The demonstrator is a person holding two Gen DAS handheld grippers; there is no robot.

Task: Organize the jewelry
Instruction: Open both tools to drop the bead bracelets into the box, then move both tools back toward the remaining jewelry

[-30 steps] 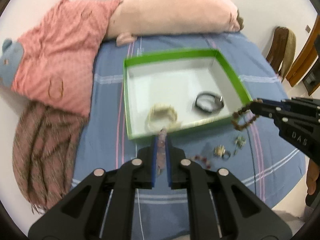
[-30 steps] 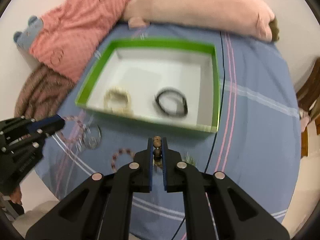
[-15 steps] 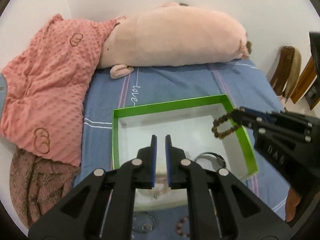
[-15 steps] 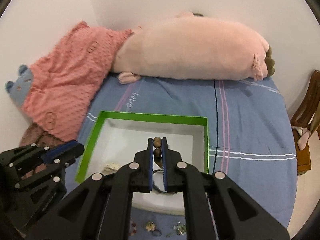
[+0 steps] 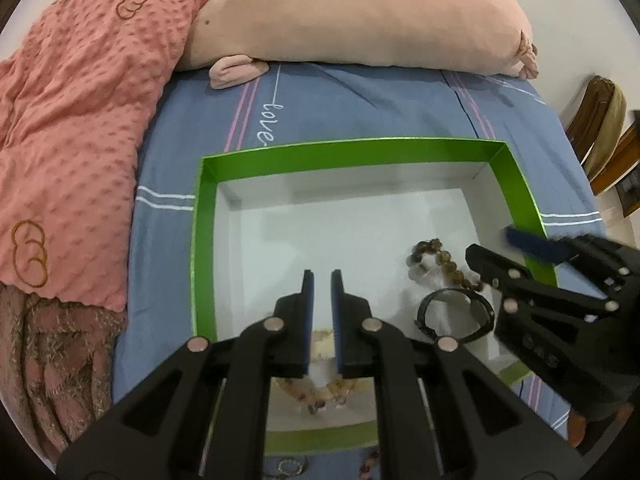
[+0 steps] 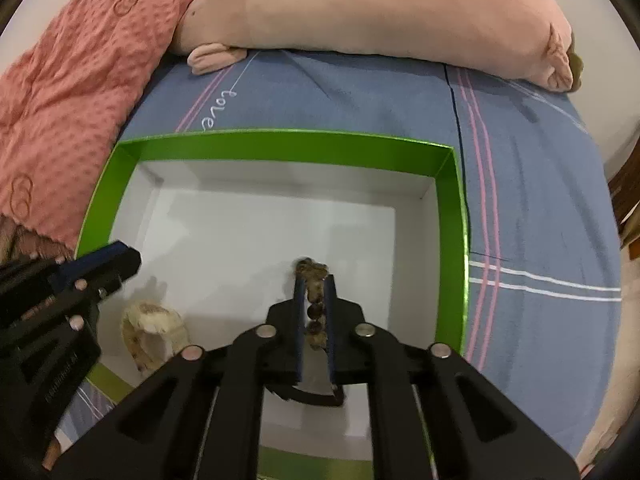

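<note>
A green-rimmed box (image 5: 344, 152) with a white floor lies on the blue bedspread; it also shows in the right wrist view (image 6: 280, 146). My right gripper (image 6: 313, 294) has its fingers apart, and the brown bead bracelet (image 6: 314, 276) lies between them on the box floor. In the left wrist view the brown bead bracelet (image 5: 438, 258) rests next to a black bracelet (image 5: 454, 316). My left gripper (image 5: 322, 280) is open and empty over the box. A cream bead bracelet (image 6: 154, 326) lies at the box's near left, with a pinkish strand (image 5: 316, 398) under my left fingers.
A pink plush pillow (image 5: 360, 16) and a pink blanket (image 5: 76, 100) lie at the back and left of the bed. A brown throw (image 5: 52, 360) hangs at the left edge. Small jewelry pieces (image 5: 370, 464) lie on the bedspread before the box. A wooden chair (image 5: 600, 128) stands at the right.
Both grippers have moved down into the box. My right gripper has opened and the brown bead bracelet now rests on the box floor. My left gripper let its pinkish strand go earlier.
</note>
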